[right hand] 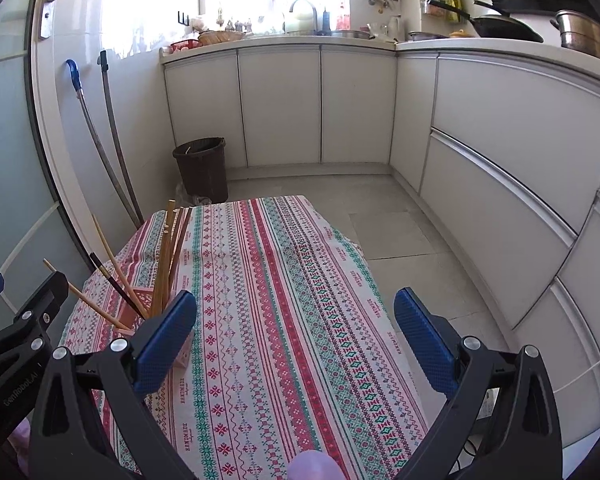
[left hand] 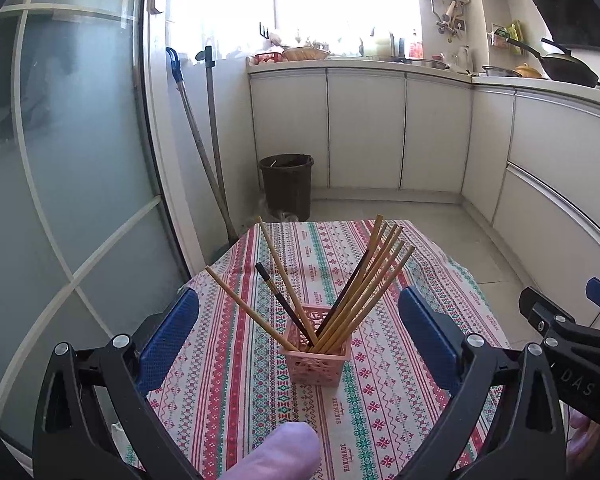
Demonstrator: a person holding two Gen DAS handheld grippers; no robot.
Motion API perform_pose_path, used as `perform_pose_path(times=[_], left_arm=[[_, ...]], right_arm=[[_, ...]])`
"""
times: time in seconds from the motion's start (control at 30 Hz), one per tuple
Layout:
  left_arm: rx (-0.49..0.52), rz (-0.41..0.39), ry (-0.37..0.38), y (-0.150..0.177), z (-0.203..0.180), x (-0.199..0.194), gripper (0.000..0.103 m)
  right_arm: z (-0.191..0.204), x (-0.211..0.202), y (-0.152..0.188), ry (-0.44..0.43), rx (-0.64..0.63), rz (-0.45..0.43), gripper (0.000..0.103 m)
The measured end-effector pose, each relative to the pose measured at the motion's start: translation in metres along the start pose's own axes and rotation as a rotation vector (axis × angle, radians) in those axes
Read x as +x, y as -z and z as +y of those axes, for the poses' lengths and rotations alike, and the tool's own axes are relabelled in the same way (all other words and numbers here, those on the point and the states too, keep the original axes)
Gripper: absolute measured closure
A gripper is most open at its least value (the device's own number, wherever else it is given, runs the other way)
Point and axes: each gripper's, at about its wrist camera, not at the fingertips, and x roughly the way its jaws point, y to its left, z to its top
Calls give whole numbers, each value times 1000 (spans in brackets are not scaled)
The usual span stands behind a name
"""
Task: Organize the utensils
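both tools, left tool [left hand: 300, 332] and right tool [right hand: 296, 336], sit spread and empty. chopsticks [left hand: 364, 292] lean splayed in the small pink basket [left hand: 320, 364] mid-surface [left hand: 380, 420]. light and top-heavy, it would likely tip if a tool knocks the sticks.

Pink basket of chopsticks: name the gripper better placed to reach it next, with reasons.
Left. The left gripper is open with the pink basket centred between its fingers, straight ahead. For the right gripper, also open, the basket sits off to the left, partly hidden behind its left finger.
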Motion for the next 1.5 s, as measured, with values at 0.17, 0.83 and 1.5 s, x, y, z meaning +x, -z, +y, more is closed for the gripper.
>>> perform_pose_path(times=[0.17,0.83,1.5], left_arm=[[0,1,-2,0,0,0,7],[-4,22,-5,1,0,6,7],[0,32,-5,0,2,10,7]], right_arm=[[0,1,0,-2,2,5,7],[1,5,0,-6,5,21,7],[0,7,2,-10,6,24,7]])
